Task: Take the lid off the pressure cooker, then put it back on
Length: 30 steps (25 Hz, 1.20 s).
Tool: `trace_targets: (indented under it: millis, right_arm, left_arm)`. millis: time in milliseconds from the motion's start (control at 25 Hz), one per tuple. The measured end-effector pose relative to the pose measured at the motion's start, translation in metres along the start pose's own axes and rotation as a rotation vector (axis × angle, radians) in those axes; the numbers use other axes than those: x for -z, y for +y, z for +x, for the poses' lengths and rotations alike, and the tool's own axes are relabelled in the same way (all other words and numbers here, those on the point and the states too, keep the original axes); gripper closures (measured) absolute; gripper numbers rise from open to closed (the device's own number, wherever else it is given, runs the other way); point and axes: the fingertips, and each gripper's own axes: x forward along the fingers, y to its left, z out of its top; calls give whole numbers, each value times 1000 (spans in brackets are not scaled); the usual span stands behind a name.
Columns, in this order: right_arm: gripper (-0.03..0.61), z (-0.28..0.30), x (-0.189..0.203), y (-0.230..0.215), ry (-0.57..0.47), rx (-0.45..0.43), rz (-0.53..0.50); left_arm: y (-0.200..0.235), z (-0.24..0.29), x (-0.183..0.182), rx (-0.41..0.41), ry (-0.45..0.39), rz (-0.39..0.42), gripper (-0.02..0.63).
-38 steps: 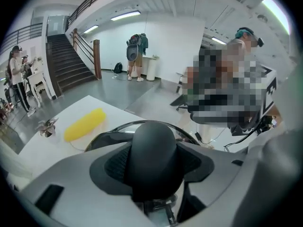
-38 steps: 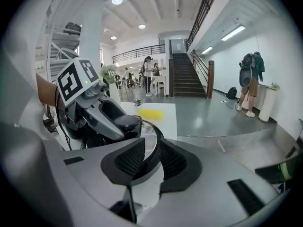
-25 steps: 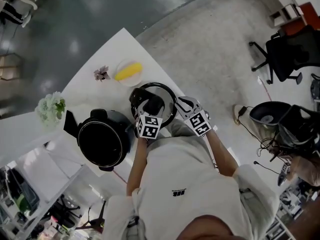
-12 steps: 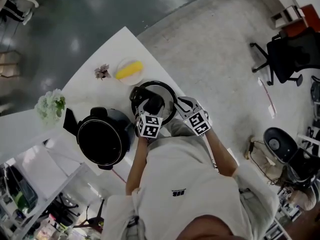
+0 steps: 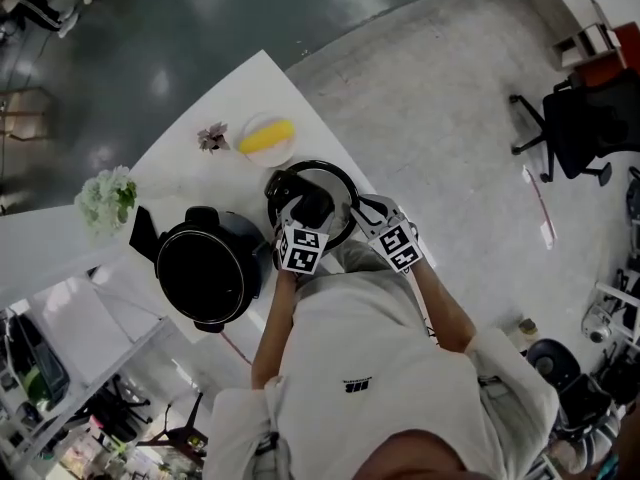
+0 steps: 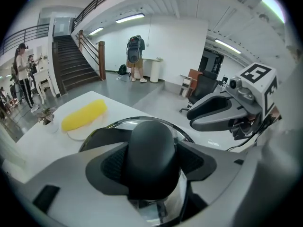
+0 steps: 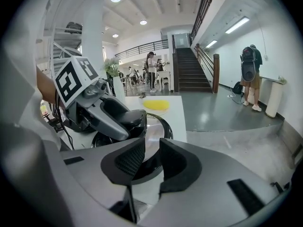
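Note:
The black pressure cooker (image 5: pixel 205 273) stands uncovered on the white table (image 5: pixel 180 183). Its glass lid (image 5: pixel 335 183) lies flat on the table to the cooker's right. My left gripper (image 5: pixel 311 214) reaches over the lid. The lid's black knob (image 6: pixel 152 155) sits between its pads (image 6: pixel 113 164), and the jaws have just been opening around it. My right gripper (image 5: pixel 362 210) is at the lid's right edge. In the right gripper view its jaws (image 7: pixel 150 157) stand a narrow gap apart with nothing between them, and the lid's dark rim (image 7: pixel 166 126) lies just beyond.
A plate with a yellow corn cob (image 5: pixel 266 138) and a small dried flower (image 5: pixel 212 138) lie beyond the lid. A white flower bunch (image 5: pixel 105 198) stands at the left. The table edge runs close to the lid's right side, with floor and office chairs (image 5: pixel 585 118) beyond.
The head view has shifted slightly. Both grippers and the lid keep their places on the table.

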Motion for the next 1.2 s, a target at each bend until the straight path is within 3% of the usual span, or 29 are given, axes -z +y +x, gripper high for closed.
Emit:
trace_targets:
  millis: [120,680,800,1200]
  right_arm:
    - [482,3,-3,1,-2,-17,-12]
    - [482,9,-17,10,-17,-74,-52]
    - [482,6,-24,14,-29,-60,-62]
    - [482,-23,-35,46,-64,73,-48]
  left_arm:
    - [-2,-1,0,-5,5,-9,249]
    - [5,-45,-22,-64,-101,-43,268]
    - [5,-60,-28,-72,-130,-26,311]
    - [-10,-105,-28,-54,-218,17,337]
